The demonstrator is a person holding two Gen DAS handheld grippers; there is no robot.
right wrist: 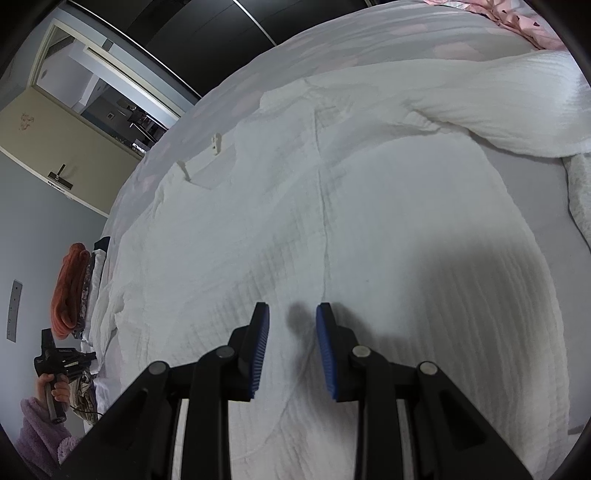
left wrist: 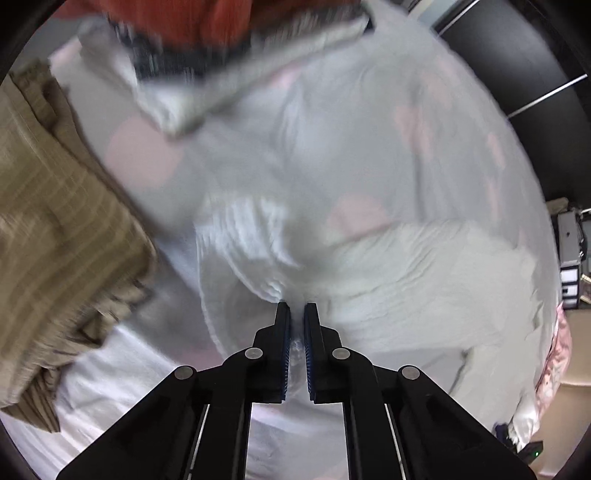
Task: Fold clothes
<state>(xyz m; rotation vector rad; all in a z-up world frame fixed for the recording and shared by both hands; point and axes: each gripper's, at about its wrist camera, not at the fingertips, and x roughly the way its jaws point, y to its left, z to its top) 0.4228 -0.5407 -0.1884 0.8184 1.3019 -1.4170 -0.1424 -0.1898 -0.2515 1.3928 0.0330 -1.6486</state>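
Observation:
A white crinkled garment (right wrist: 332, 206) lies spread flat over the bed, with one sleeve (right wrist: 498, 99) stretched toward the upper right. My right gripper (right wrist: 291, 314) hovers open just above the garment's lower part, nothing between its blue pads. In the blurred left wrist view my left gripper (left wrist: 297, 314) is shut on a bunched edge of the white garment (left wrist: 258, 236). In the right wrist view, that left gripper (right wrist: 61, 363) shows small at the bed's far left edge, held by a hand in a lilac fleece sleeve (right wrist: 37, 435).
A brown striped cloth (left wrist: 55, 221) lies at the left. A stack of folded clothes, orange on top (left wrist: 177, 22), sits at the bed's end; the same stack (right wrist: 75, 288) shows at the left edge. Pink bedding (right wrist: 498, 14) lies upper right. Dark wardrobe doors (right wrist: 207, 33) stand beyond.

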